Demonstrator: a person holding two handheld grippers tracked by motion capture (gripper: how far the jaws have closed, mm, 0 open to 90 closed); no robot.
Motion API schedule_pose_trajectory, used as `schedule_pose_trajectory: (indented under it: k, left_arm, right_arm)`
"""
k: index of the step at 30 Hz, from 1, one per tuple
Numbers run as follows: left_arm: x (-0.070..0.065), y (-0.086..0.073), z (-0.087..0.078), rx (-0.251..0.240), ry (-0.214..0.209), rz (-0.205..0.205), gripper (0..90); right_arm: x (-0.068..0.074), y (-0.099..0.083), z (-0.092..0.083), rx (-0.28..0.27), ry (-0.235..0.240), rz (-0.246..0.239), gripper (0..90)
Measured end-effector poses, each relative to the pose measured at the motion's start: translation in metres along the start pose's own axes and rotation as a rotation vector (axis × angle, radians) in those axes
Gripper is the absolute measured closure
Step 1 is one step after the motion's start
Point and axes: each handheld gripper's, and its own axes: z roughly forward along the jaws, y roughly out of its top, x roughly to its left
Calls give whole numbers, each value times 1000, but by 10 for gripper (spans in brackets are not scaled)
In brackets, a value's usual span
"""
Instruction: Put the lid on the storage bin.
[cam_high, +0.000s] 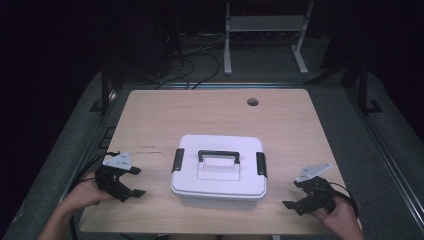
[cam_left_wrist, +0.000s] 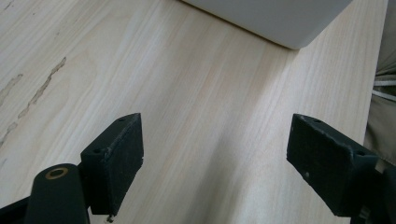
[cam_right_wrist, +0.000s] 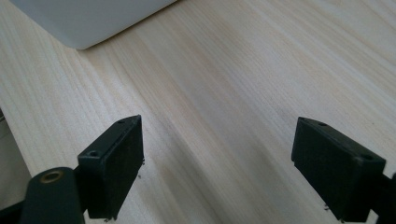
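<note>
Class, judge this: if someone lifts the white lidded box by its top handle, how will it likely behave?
The white box looks like rigid plastic, so it should stay stiff. Its black handle sits centred on the lid, so it would probably hang level. Black side latches appear shut, so the lid likely stays on. Its weight can't be judged; the contents are hidden.

pale wood-grain table top (cam_high: 300, 130): matt, smooth, with a few dark scuffs. white rectangular plastic box (cam_high: 218, 172): smooth, slight sheen; black plastic handle (cam_high: 218, 155) and side clips. black gripper pads (cam_left_wrist: 116, 158): matt, finely rough.
</note>
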Motion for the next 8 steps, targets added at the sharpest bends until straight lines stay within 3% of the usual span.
schedule_pose_trajectory:
  k: [3,8]
  left_arm:
    - [-2,-3,-1,-7,-10,-14,175]
    - [-2,-10,-4,-3,13,-29,159]
  right_arm:
    - [0,-1,0,2,2,2,163]
    - [0,-2,-3,-15,3,-2,163]
